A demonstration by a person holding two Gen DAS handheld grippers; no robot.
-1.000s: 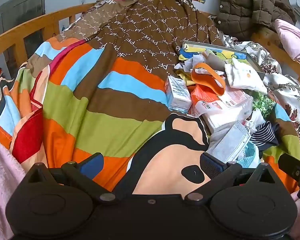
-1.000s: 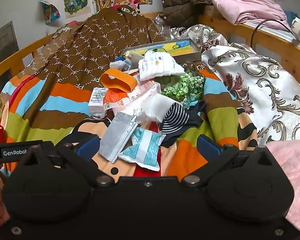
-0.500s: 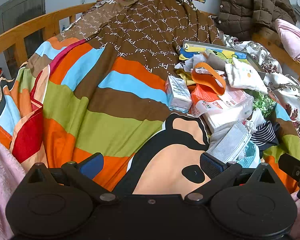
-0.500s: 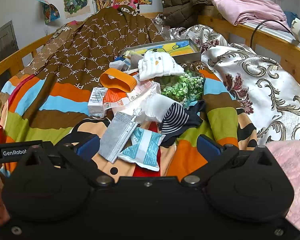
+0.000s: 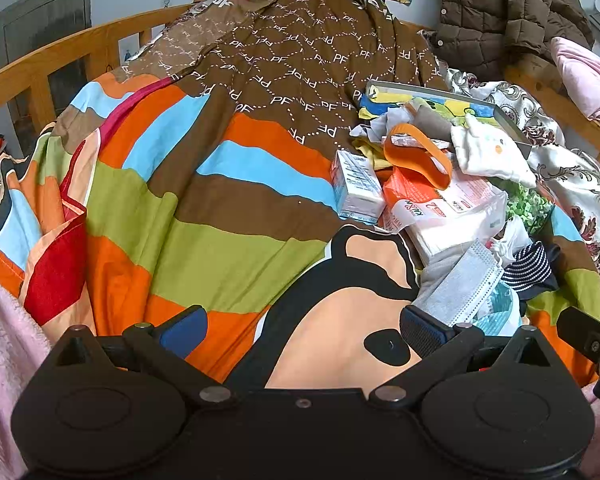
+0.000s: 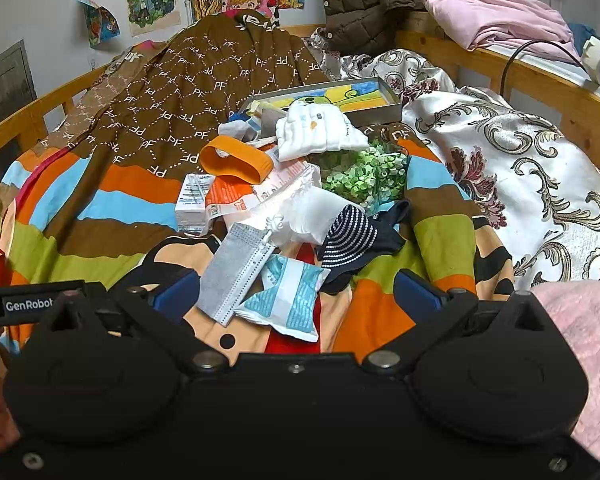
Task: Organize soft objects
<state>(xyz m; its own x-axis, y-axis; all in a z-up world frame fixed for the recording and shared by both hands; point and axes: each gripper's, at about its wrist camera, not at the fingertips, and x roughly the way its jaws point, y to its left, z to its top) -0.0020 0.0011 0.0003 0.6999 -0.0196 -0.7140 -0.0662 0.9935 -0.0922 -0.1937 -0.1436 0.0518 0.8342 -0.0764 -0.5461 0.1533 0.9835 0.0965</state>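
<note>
Two views cover one bed. From the left wrist, the left hand-held gripper [image 5: 302, 326] gapes wide and empty above the striped quilt [image 5: 148, 216]; the clutter lies ahead to its right, and the grey face mask [image 5: 458, 280] just beyond its right finger runs lengthwise away toward the upper right. Only this view shows the pink fleece at left.

From the right wrist, the right hand-held gripper [image 6: 296, 294] is also spread wide, holding nothing. The face mask [image 6: 236, 270] lies between its fingers beside a teal packet [image 6: 286, 300]; a striped sock [image 6: 350, 240], orange band [image 6: 236, 164] and white cloth [image 6: 316, 132] sit farther ahead. Only here does the floral cover to the right show fully.
</note>
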